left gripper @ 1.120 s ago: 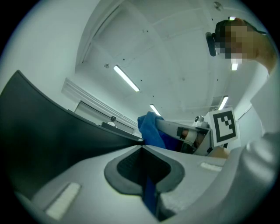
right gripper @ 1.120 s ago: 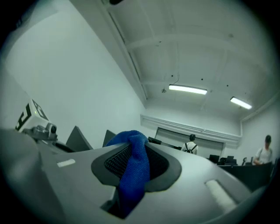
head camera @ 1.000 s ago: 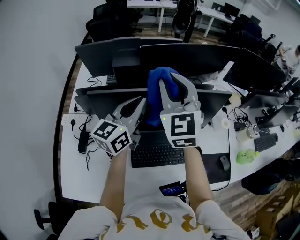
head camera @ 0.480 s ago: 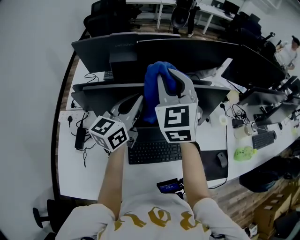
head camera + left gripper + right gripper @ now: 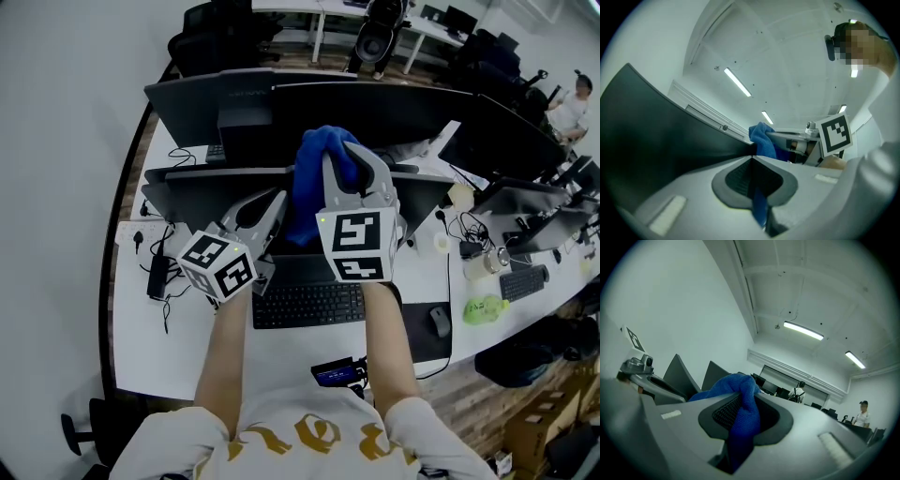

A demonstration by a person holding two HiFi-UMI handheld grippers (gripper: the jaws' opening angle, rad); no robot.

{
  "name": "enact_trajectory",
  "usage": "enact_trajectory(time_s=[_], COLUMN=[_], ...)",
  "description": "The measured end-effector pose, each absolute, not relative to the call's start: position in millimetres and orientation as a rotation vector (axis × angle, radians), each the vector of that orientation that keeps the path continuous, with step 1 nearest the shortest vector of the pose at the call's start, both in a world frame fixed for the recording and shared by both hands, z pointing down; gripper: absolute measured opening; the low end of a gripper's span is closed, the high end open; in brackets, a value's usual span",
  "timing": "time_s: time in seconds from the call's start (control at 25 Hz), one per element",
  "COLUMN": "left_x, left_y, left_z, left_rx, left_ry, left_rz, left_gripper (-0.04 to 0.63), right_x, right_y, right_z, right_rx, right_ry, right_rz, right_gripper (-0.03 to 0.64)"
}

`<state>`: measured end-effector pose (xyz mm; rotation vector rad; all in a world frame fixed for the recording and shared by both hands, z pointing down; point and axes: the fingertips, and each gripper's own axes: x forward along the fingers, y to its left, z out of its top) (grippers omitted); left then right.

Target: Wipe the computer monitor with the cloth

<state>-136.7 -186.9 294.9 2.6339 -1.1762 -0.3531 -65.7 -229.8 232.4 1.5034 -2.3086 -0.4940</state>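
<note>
While the right gripper (image 5: 349,157) clamps the bunched top of the blue cloth (image 5: 311,183) at the upper edge of the monitor (image 5: 202,195), the cloth hangs lengthwise down over the screen toward the person. Its lower end is pinched in the closed left gripper (image 5: 272,204), just beside and below the right one.

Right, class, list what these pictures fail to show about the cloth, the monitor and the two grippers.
Head view: whether the cloth touches the monitor; the right gripper and bunched cloth cover that spot.
Left gripper view: how much cloth the left gripper pinches; only a thin blue strip shows.
All views: dirt on the monitor; too dark.
</note>
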Motion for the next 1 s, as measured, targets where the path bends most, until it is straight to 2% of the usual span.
enact_trajectory(time_s=[1.0], left_x=[-106.5], left_y=[-183.7], left_z=[297.7], left_rx=[2.647], left_ry=[-1.171], left_rz=[-0.323], left_gripper=[0.001], right_x=[-10.2], right_y=[-238.6], right_z=[238.1], right_rx=[1.559], right_ry=[-2.303], right_rz=[-0.435], right_gripper=[0.097])
